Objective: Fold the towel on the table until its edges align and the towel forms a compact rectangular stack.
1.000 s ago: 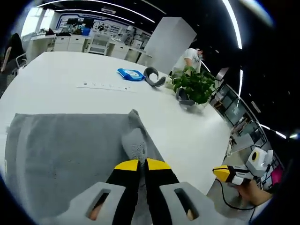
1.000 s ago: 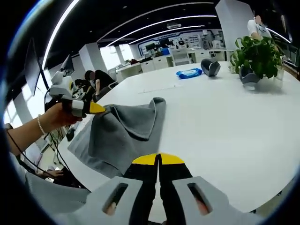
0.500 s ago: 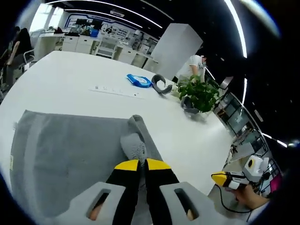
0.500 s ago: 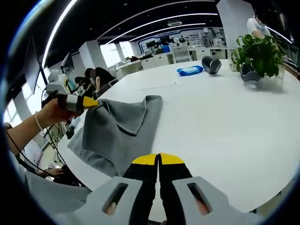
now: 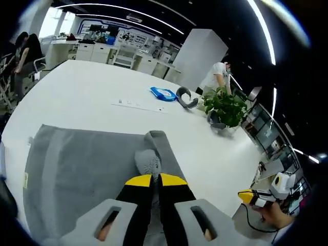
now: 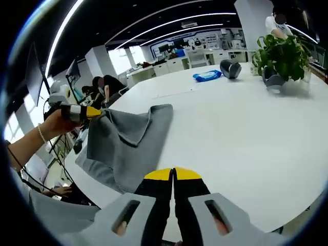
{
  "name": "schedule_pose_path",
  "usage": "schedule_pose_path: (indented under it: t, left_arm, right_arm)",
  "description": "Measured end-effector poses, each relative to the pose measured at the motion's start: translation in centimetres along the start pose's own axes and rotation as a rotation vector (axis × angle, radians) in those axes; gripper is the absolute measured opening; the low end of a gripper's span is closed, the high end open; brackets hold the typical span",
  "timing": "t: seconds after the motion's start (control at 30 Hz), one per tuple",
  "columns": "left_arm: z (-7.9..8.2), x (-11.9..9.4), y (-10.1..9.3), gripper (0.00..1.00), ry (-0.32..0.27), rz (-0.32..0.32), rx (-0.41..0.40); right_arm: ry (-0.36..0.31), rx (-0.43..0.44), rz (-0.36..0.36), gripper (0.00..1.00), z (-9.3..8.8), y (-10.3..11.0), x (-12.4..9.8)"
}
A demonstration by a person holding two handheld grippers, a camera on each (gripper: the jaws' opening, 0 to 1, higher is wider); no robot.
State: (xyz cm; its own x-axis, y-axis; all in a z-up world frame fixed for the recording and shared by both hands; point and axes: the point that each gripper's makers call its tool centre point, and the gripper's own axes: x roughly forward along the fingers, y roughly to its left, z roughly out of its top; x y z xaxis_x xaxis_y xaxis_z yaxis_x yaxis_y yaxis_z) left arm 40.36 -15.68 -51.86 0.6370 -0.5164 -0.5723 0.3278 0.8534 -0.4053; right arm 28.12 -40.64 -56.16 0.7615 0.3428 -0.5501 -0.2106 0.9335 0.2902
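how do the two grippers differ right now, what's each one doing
The left gripper is shut on a bunched corner of the grey towel, lifting that edge above the white table; the right gripper is shut on nothing. The left gripper sits over the towel at the table's edge, while the right gripper is held apart from it, near the table's edge. Both have yellow-tipped black jaws, pressed together.

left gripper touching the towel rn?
Touching. In the left gripper view, the left gripper is shut on a bunched fold of the towel.
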Motion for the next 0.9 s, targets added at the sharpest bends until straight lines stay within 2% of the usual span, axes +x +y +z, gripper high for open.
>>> schedule_pose_path:
  t: [0.9]
  left_arm:
    - [1.4,-3.8,6.1,0.04,-0.054,0.124,-0.047]
  right_arm:
    - [0.012,0.008,-0.006,0.00,-0.2,-0.1,0.1]
